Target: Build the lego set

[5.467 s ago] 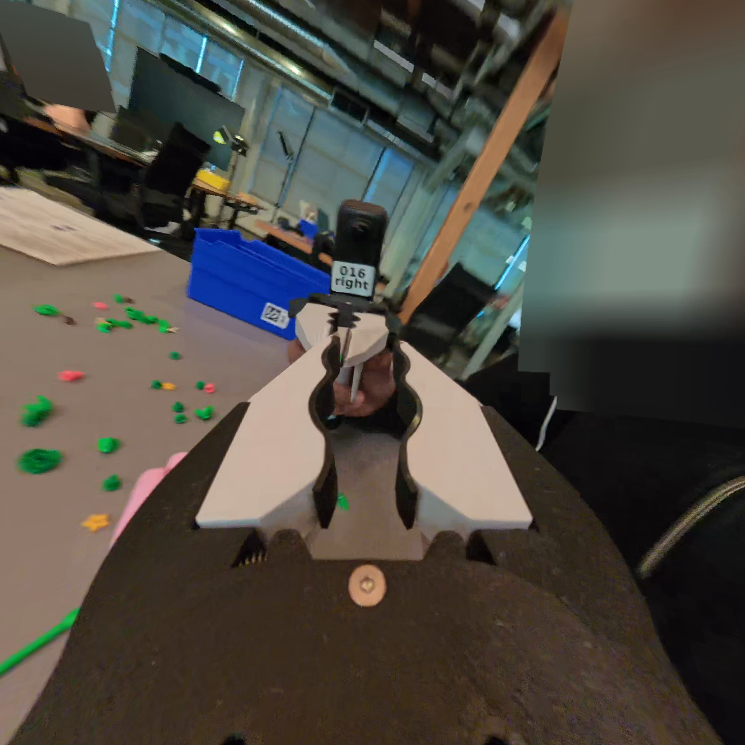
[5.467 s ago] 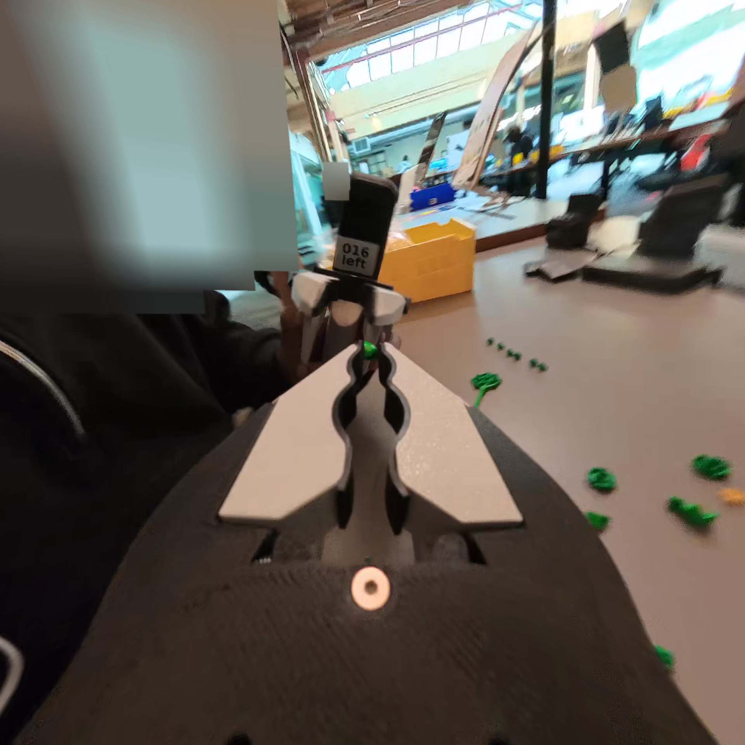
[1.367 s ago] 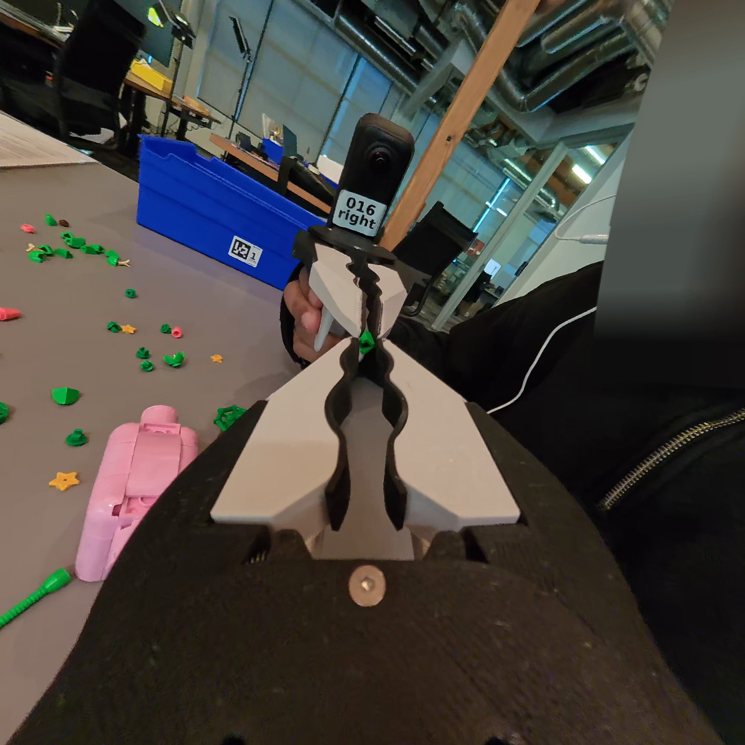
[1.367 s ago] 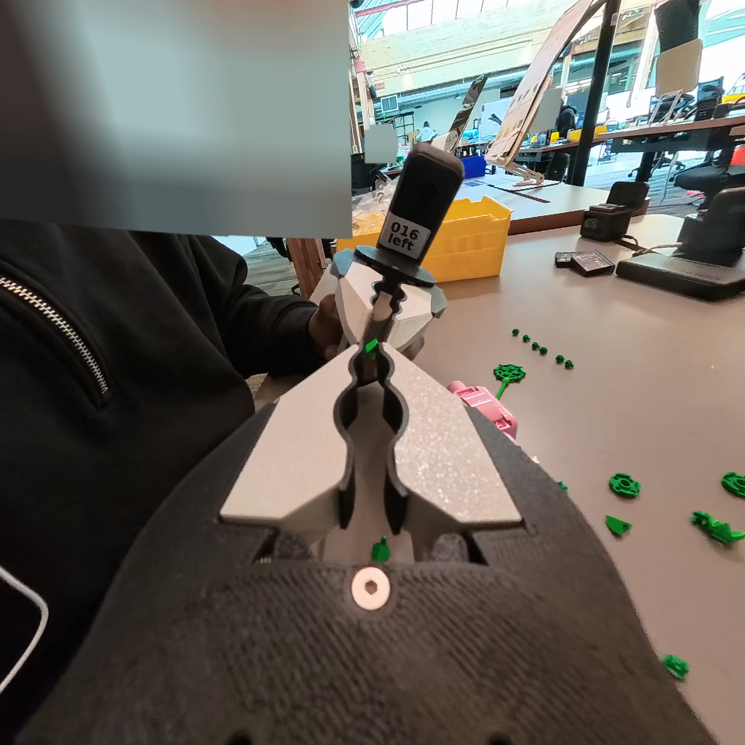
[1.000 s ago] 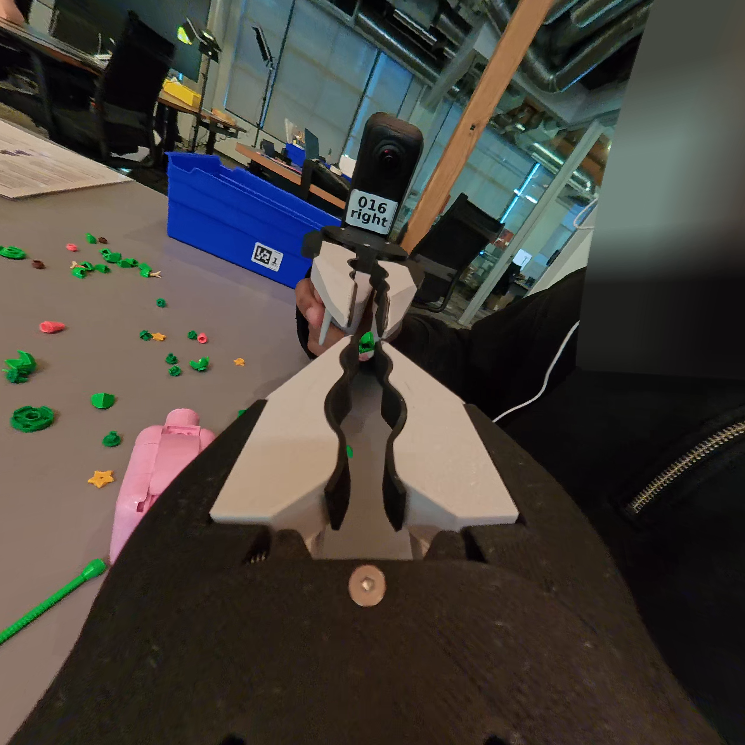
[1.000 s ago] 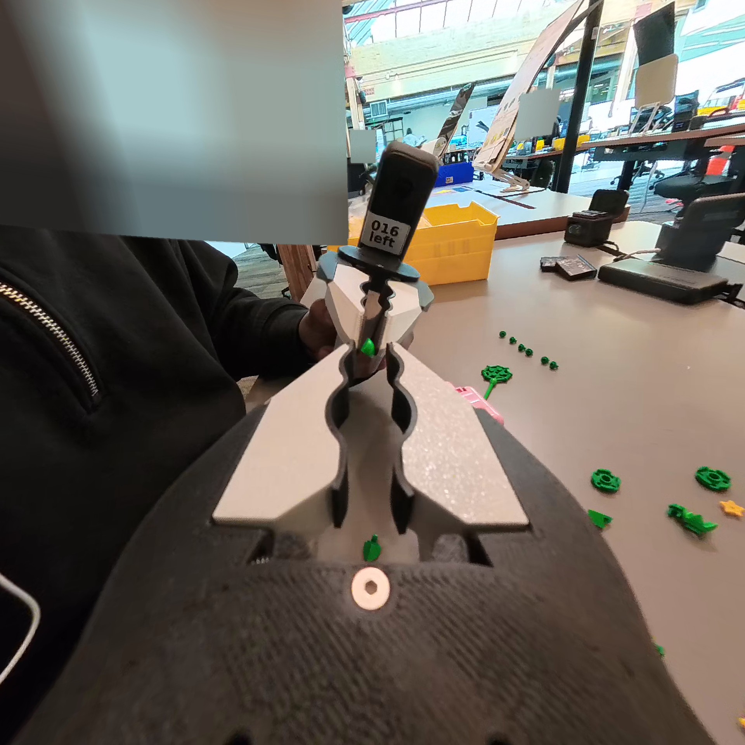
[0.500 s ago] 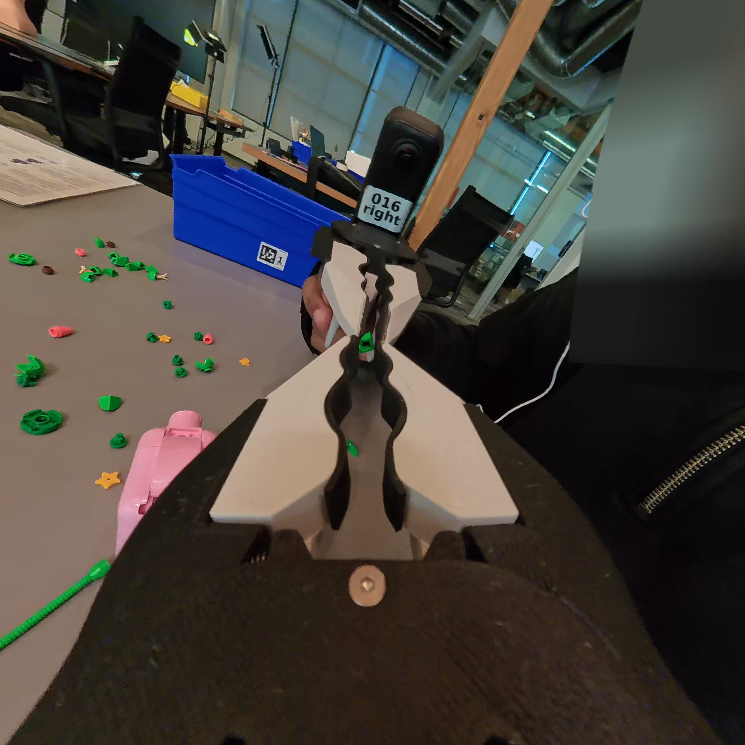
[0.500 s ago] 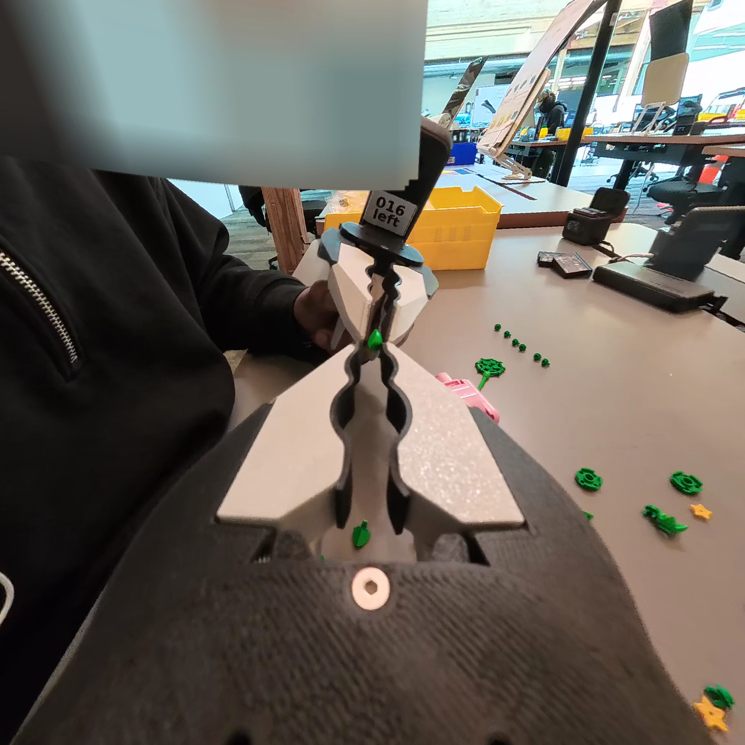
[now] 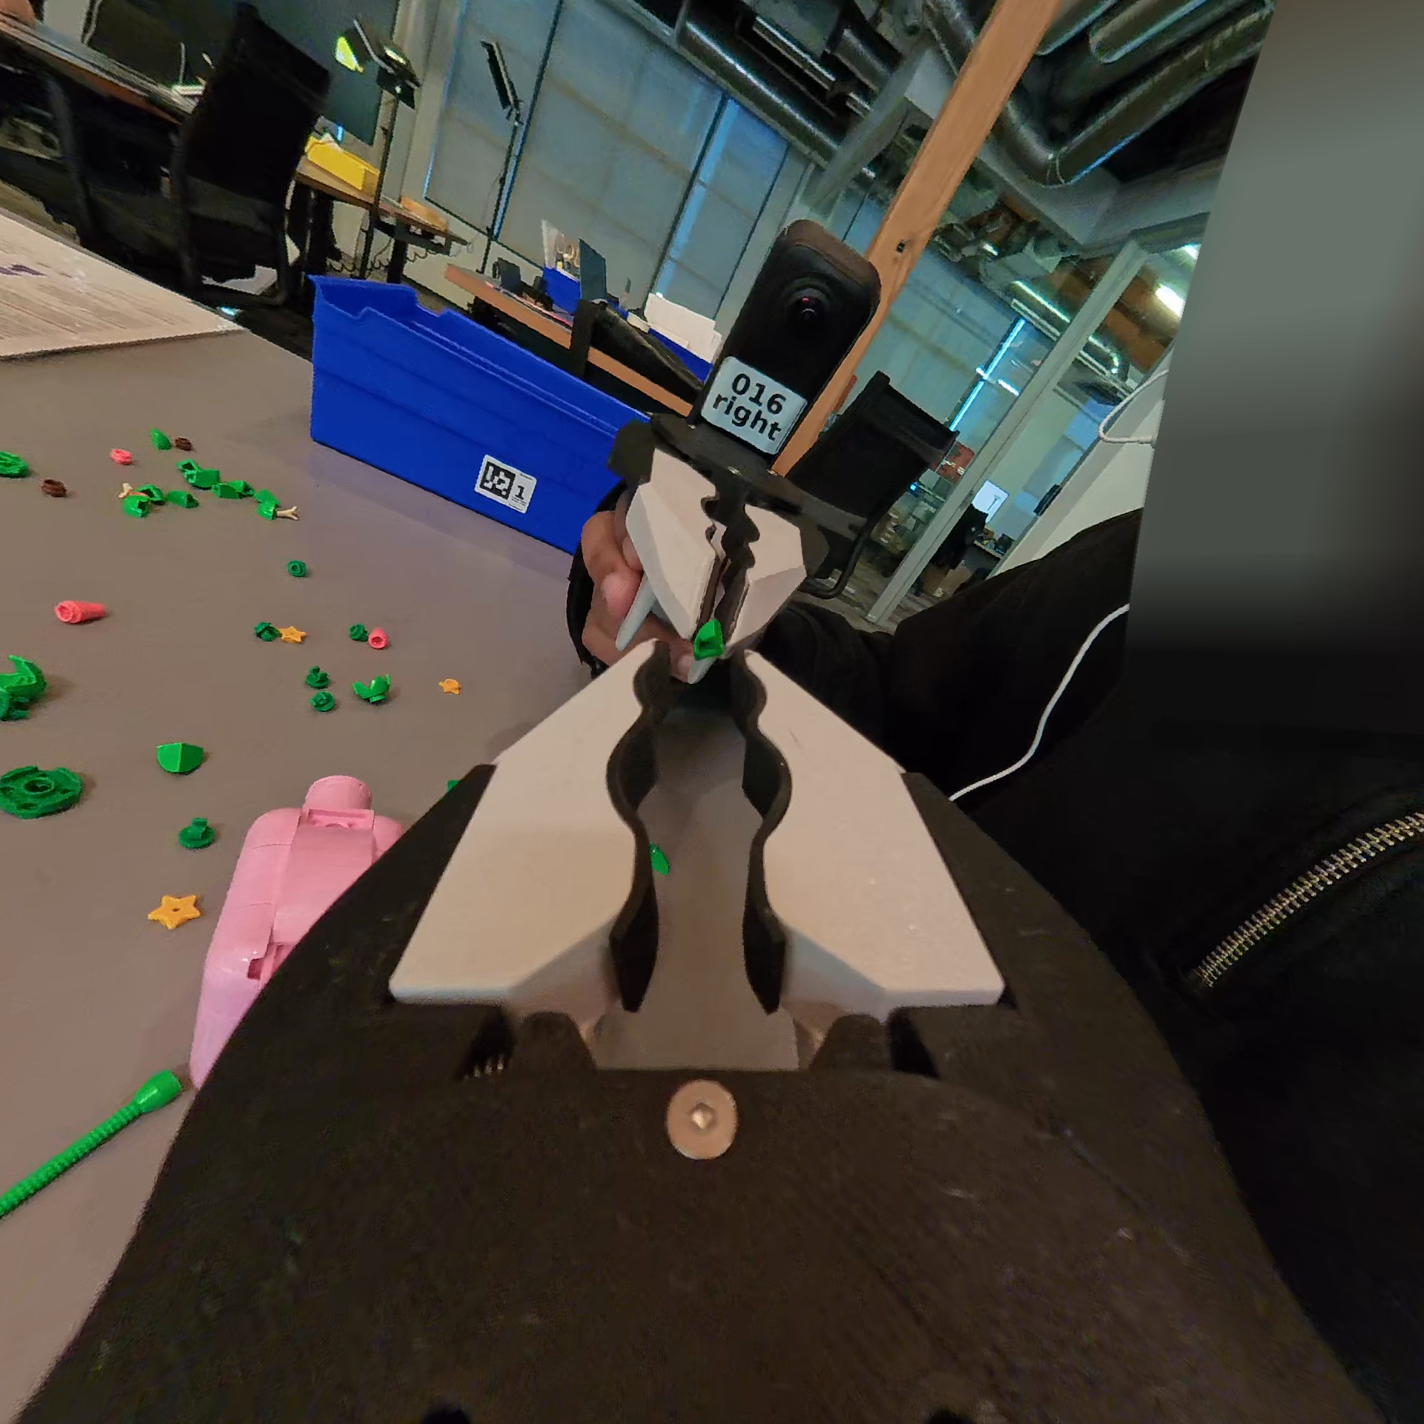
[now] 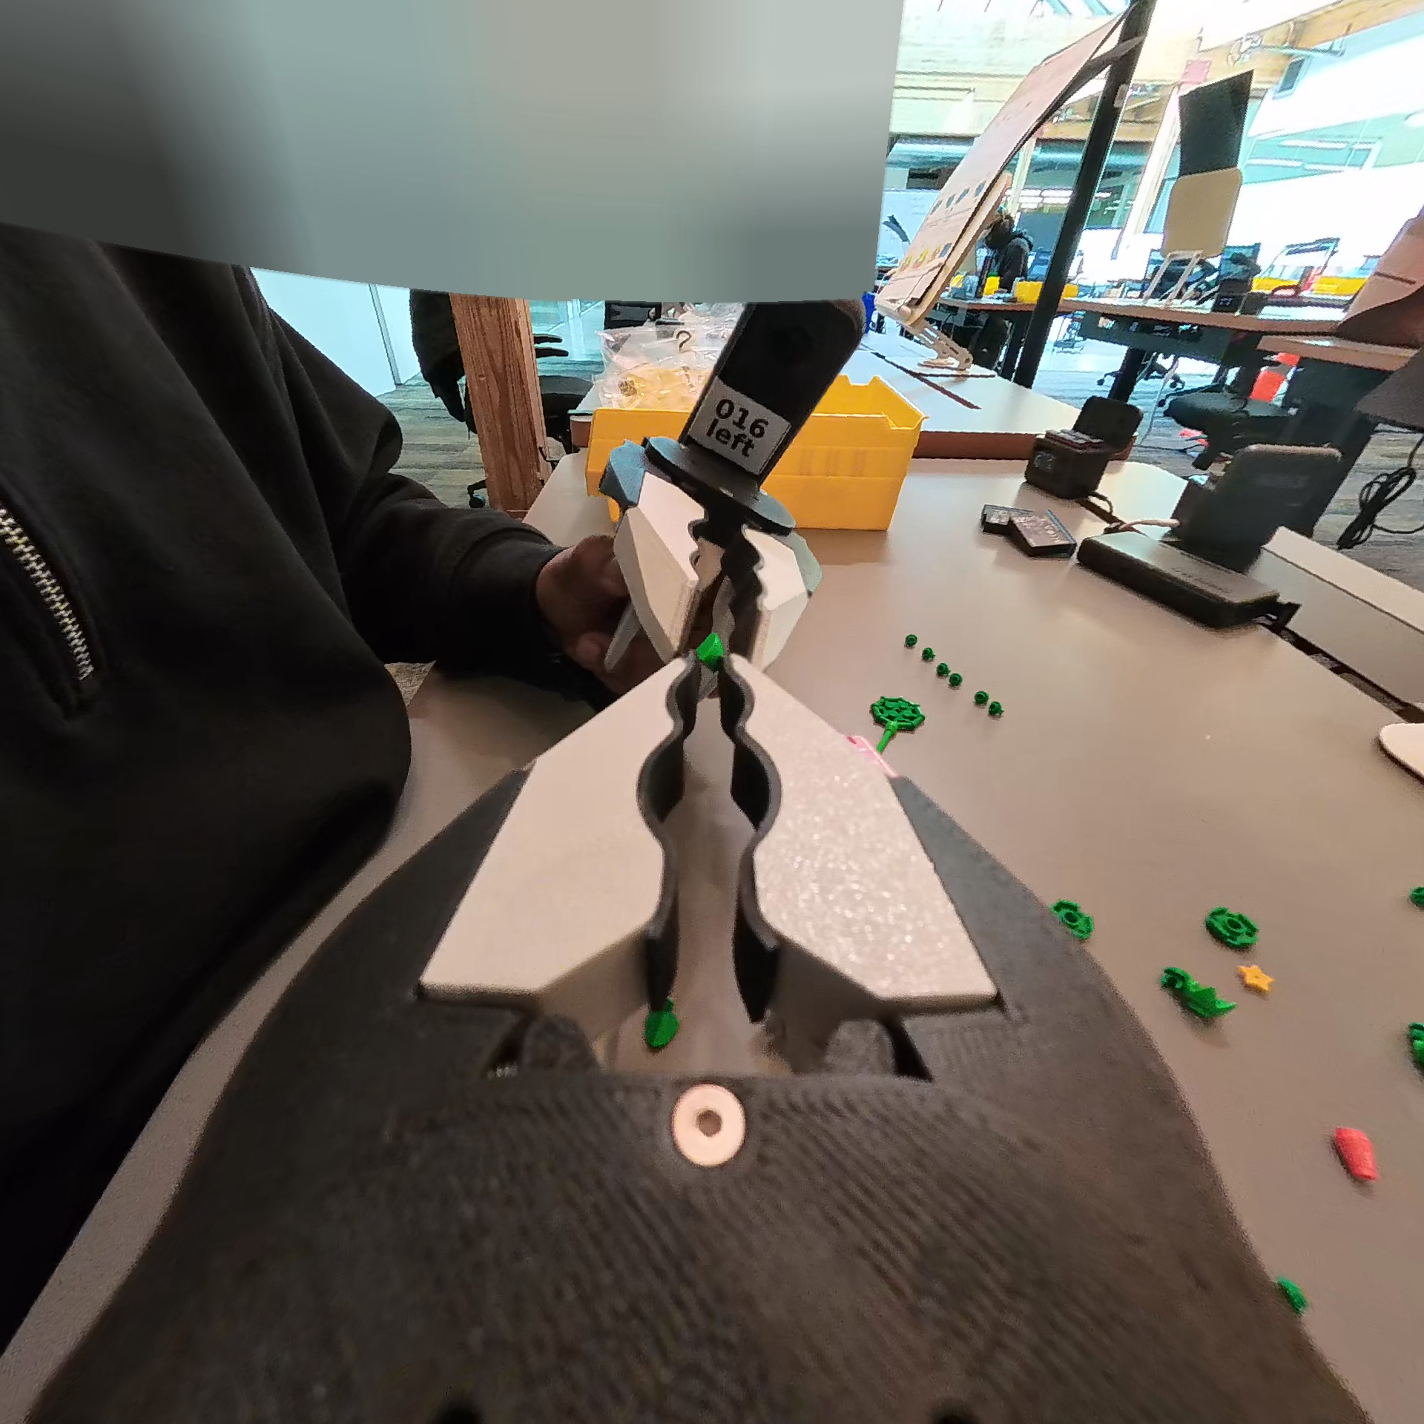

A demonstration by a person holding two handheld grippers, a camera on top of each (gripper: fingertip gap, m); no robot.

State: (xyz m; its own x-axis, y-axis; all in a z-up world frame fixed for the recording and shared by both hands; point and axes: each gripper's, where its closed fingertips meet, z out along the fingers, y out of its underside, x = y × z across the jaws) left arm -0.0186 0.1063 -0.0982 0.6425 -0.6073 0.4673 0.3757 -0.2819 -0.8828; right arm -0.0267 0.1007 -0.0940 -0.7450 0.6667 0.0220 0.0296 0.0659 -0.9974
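Observation:
A small green lego piece [image 10: 710, 649] is pinched at the tips of my right gripper [image 10: 709, 669], which is shut on it. In the left wrist view the same piece [image 9: 707, 639] sits at the tip of the right gripper [image 9: 713, 616]. My left gripper [image 9: 697, 664] faces it tip to tip, jaws a little apart and not touching the piece. A pink lego build [image 9: 293, 886] lies on the grey table below my left gripper. Both grippers are held above the table's near edge.
Loose green pieces [image 9: 38, 790], a yellow star [image 9: 173, 911] and a green stem [image 9: 85, 1140] lie scattered left. A blue bin [image 9: 431, 416] stands behind. The right wrist view shows a yellow bin [image 10: 840, 462], black devices [image 10: 1171, 570], green pieces [image 10: 898, 713] and a person's black jacket [image 10: 193, 578]. Less than 4 cm separates the two grippers' tips. Both grippers' tips are roughly 15 cm from the yellow star [image 9: 173, 911].
My right gripper opened, then shut on the green piece that my left gripper held. My left gripper's jaws have since parted slightly. Both grippers stayed tip to tip.

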